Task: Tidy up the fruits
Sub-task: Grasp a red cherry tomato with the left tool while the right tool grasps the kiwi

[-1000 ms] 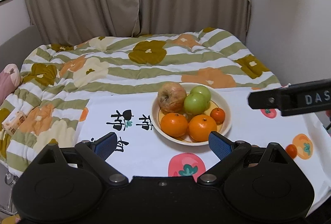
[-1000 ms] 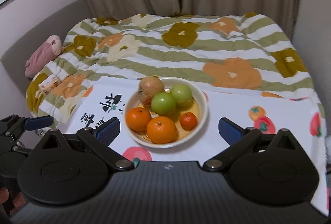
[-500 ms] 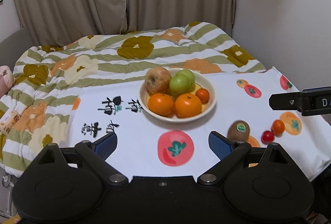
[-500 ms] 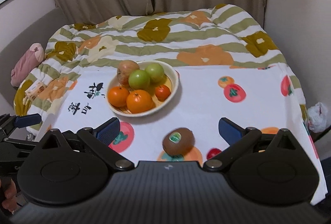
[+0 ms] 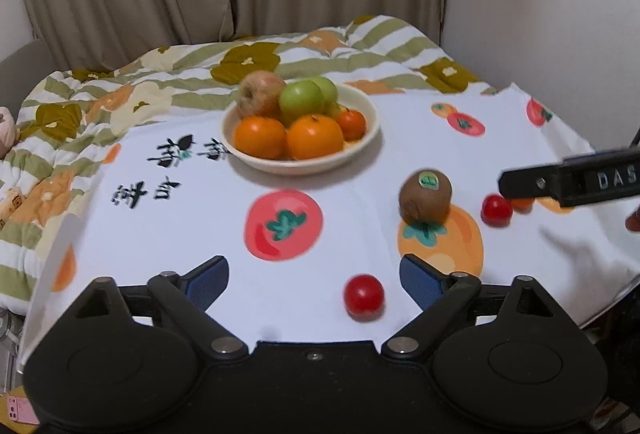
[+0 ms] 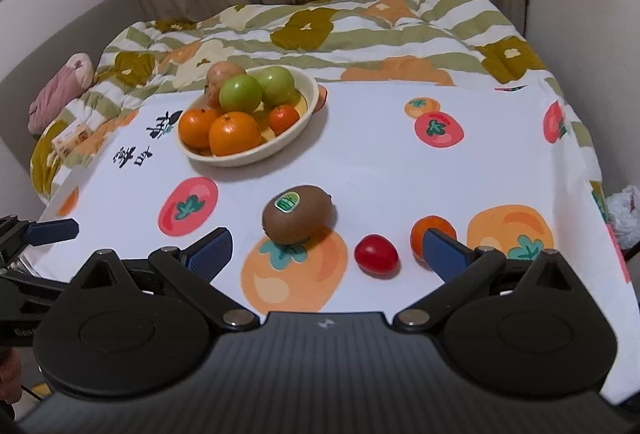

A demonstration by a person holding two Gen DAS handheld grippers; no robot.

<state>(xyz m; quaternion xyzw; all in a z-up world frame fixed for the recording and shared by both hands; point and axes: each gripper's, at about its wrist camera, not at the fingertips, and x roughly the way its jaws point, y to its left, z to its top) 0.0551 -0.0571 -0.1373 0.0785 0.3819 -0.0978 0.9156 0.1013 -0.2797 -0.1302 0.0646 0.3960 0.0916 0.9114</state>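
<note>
A cream bowl holds oranges, green apples, a reddish apple and a small tangerine. Loose on the white printed cloth lie a kiwi, a cherry tomato, a small orange fruit and another cherry tomato. My left gripper is open and empty, above the cloth's near edge, the near tomato between its fingers. My right gripper is open and empty, just behind the kiwi and tomato; it shows at the right of the left wrist view.
The cloth covers a small table in front of a bed with a striped floral quilt. A pink pillow lies at the left. Curtains and a wall stand behind. A white bag sits off the table's right edge.
Both grippers have pulled back toward the near edge of the table. The kiwi, cherry tomatoes and small orange fruit have come into view. The bowl now sits farther away.
</note>
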